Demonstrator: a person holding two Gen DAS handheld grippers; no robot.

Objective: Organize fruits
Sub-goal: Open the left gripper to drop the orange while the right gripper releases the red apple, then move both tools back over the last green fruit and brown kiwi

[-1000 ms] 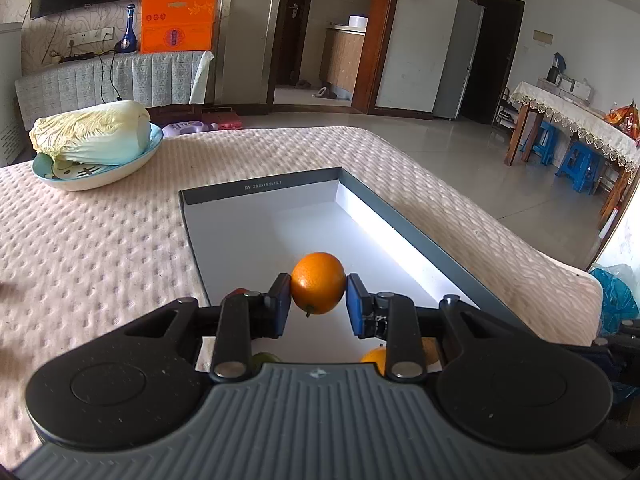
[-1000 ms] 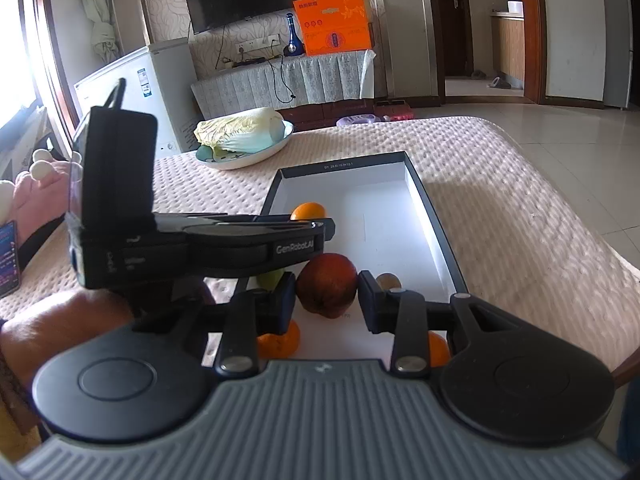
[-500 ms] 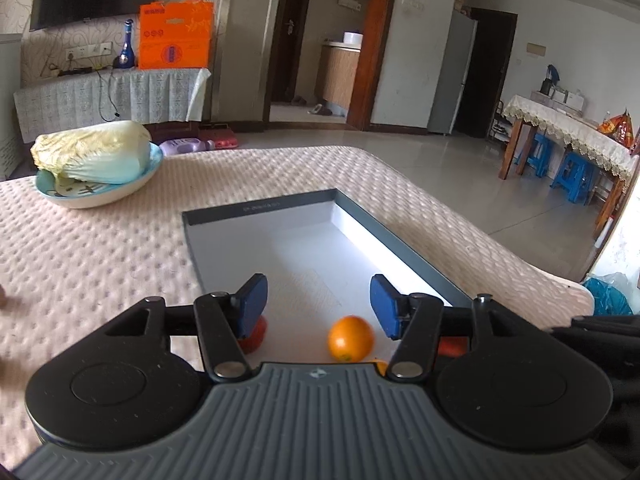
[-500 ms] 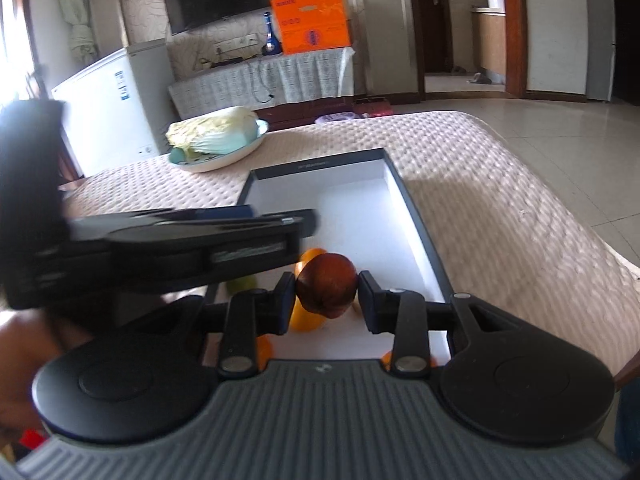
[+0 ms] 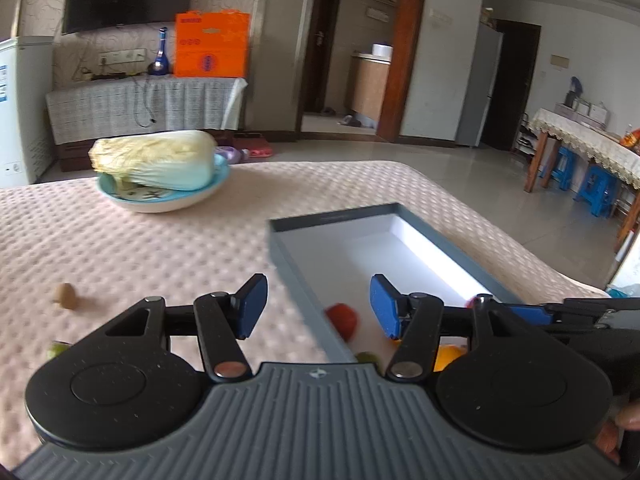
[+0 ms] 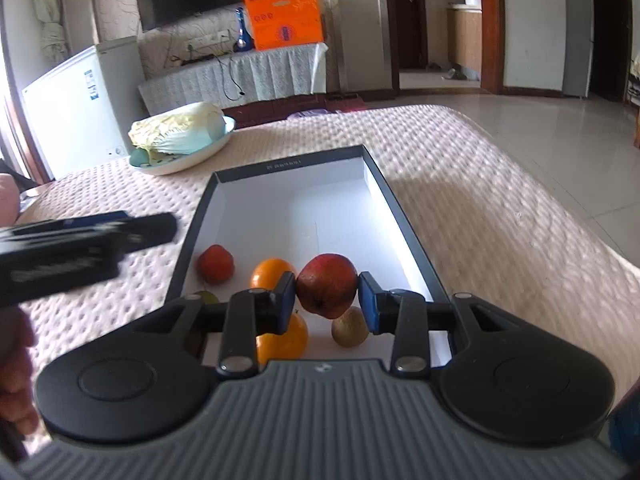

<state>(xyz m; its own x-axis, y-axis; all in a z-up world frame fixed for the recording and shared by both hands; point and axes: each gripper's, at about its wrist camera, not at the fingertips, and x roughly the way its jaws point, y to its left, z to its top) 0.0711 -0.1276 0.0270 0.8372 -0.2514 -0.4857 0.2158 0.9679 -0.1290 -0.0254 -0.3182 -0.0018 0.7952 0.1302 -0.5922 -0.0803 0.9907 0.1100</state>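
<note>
Over the box point(image 6: 404, 220): a red apple point(image 6: 326, 290) is clamped in the right gripper point(image 6: 327, 298).
Box floor: oranges point(image 6: 272, 274), a red fruit point(image 6: 215, 264) and a brown fruit point(image 6: 350, 326) are seen.
Left gripper point(image 5: 318, 306): held apart, empty, above the box's left wall.
Tabletop point(image 5: 160, 248): a small brown fruit point(image 5: 66, 296) is left outside.
</note>
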